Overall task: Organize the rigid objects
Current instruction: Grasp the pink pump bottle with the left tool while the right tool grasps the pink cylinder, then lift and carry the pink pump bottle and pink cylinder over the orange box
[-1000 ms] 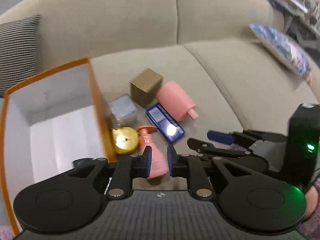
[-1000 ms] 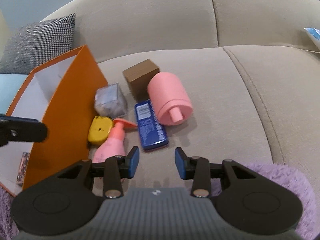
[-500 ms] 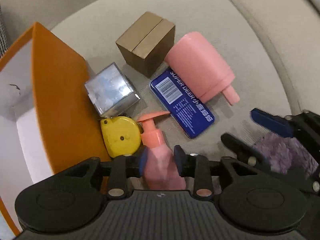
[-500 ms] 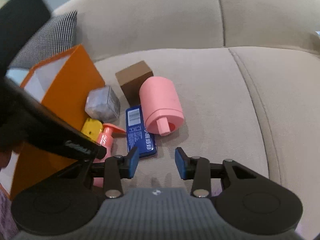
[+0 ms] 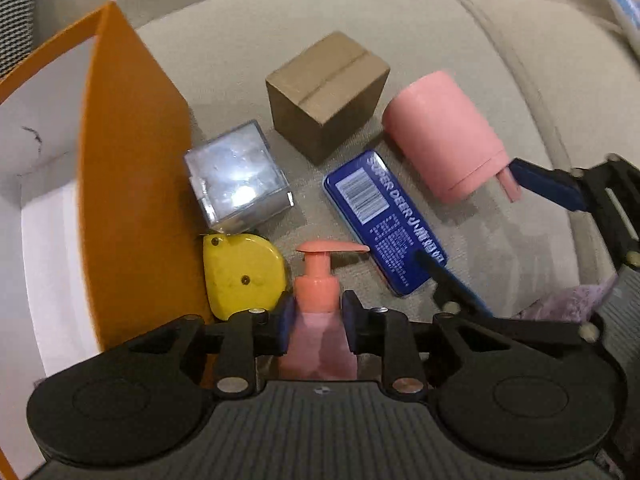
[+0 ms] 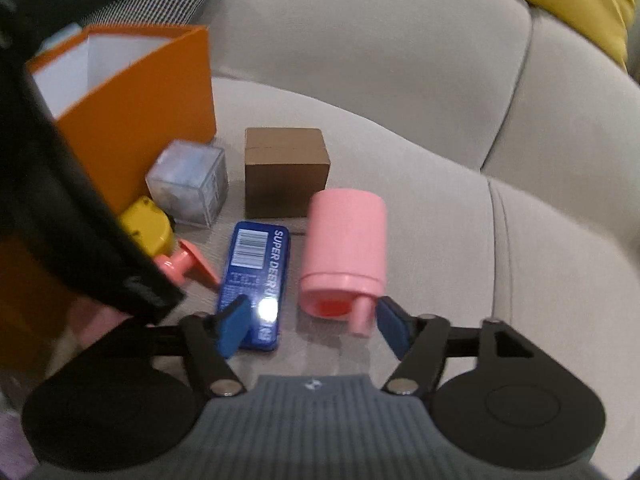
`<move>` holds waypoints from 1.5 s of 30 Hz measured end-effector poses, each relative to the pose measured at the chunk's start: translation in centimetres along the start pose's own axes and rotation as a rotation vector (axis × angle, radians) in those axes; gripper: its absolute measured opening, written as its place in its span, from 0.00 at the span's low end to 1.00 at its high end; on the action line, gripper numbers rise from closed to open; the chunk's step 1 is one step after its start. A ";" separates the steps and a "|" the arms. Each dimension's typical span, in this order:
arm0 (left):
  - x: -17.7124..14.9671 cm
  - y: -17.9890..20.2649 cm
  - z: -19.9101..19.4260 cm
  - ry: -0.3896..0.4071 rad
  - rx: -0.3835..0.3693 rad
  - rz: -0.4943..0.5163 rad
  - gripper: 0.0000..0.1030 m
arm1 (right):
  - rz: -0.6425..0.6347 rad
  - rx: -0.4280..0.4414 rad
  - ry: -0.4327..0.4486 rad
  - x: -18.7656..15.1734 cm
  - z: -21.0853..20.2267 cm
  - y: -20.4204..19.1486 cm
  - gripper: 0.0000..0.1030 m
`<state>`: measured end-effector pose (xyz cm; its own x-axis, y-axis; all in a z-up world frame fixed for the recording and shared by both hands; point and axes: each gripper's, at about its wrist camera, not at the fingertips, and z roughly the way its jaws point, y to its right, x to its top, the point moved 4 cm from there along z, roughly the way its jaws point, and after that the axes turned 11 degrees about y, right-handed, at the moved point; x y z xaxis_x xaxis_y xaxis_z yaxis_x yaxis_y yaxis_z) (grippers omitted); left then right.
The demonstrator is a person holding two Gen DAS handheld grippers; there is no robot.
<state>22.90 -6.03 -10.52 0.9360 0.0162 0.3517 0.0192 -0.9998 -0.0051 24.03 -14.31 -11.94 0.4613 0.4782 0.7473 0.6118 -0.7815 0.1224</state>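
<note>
On the sofa cushion [image 5: 440, 40], the open box [image 5: 132, 184] stands at my left. Beside it lie the clear cube [image 5: 238, 176] and, nearer, the tape measure [image 5: 240, 272]. The cardboard box [image 5: 326, 94] sits farthest; the tin [image 5: 384, 220] lies between pump bottle [image 5: 318, 280] and cylinder [image 5: 444, 136].

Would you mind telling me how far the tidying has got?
Nothing visibly packed in the orange box. Left gripper is closing around the pink pump bottle; right gripper is opening near the pink cylinder. Blue tin, brown carton, clear cube, yellow tape measure remain.

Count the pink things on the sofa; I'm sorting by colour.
2: a pump bottle between the left gripper pads, and a cup lying beside the blue tin. Others may be hidden.
</note>
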 end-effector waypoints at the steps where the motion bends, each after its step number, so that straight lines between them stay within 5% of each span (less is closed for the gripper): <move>1: -0.3 -0.1 -0.6 0.018 -0.007 -0.002 0.27 | -0.018 0.001 -0.001 0.1 0.2 0.0 0.75; 8: -1.1 -0.9 -2.8 0.123 -0.051 -0.015 0.27 | -0.044 -0.080 0.004 0.6 1.7 1.2 0.48; 17: -3.1 -1.3 -5.5 0.236 -0.104 -0.002 0.27 | -0.041 -0.091 0.080 1.1 -3.1 0.4 0.45; 19: -3.8 -1.2 -5.9 0.255 -0.114 0.009 0.26 | -0.020 -0.072 0.074 1.0 -4.7 -0.3 0.11; 21: -4.3 -1.0 -6.2 0.260 -0.122 0.006 0.26 | 0.015 -0.037 0.051 0.7 -6.1 -1.1 0.09; 29: -4.8 -1.0 -6.4 0.330 -0.150 -0.030 0.26 | 0.039 -0.048 -0.013 -2.3 -8.7 -3.4 0.11; 39: -2.5 0.6 -6.3 0.415 -0.177 -0.006 0.26 | 0.124 -0.218 -0.045 -3.3 -7.9 1.0 0.52; 45: -2.0 1.1 -5.9 0.426 -0.172 0.023 0.26 | 0.216 -0.442 -0.144 -6.1 -6.6 7.2 0.63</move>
<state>19.03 -7.20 -5.72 0.7071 0.0242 0.7067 -0.0918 -0.9878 0.1256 21.34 -25.48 -11.34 0.6501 0.3127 0.6925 0.1768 -0.9486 0.2624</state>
